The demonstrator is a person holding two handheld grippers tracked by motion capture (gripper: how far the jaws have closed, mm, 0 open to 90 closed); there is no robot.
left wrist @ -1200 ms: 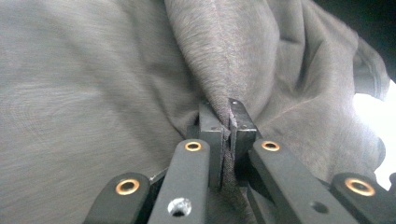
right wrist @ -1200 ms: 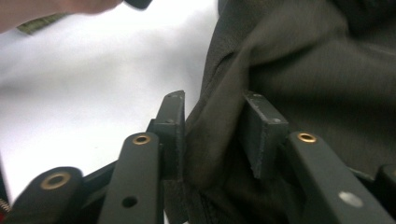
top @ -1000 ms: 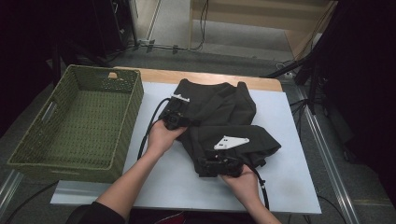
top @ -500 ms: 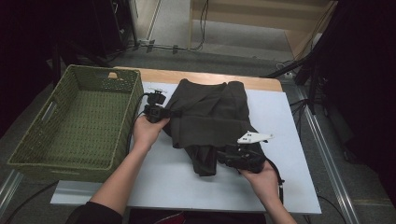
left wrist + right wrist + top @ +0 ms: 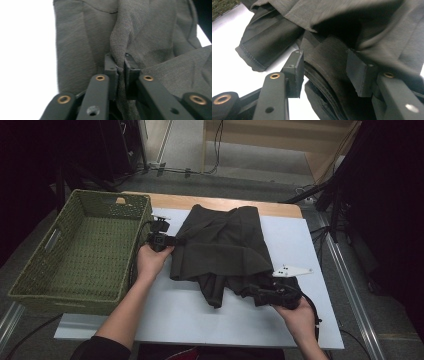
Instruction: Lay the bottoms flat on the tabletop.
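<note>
A dark grey garment [image 5: 225,245] lies spread on the white board [image 5: 175,315]. At its left edge my left gripper [image 5: 172,240] pinches a thin fold of the cloth [image 5: 82,37]. The left gripper [image 5: 120,66] has just been opening slightly, and the fold still fills the narrow gap between its pads. My right gripper [image 5: 252,292] is at the garment's lower right corner. In the right gripper view its jaws [image 5: 324,70] stand wider, closed around a thick folded bundle of the same cloth [image 5: 337,15].
A green woven basket [image 5: 112,197] stands at the left, close beside my left hand. A wooden table edge [image 5: 175,200] shows behind the board. Bare white board lies in front of the garment. Cables and dark stands [image 5: 330,195] sit beyond the table's right side.
My left hand has drawn the garment's edge left toward the basket and my right hand has pulled its corner right. The cloth now lies stretched wider between them.
</note>
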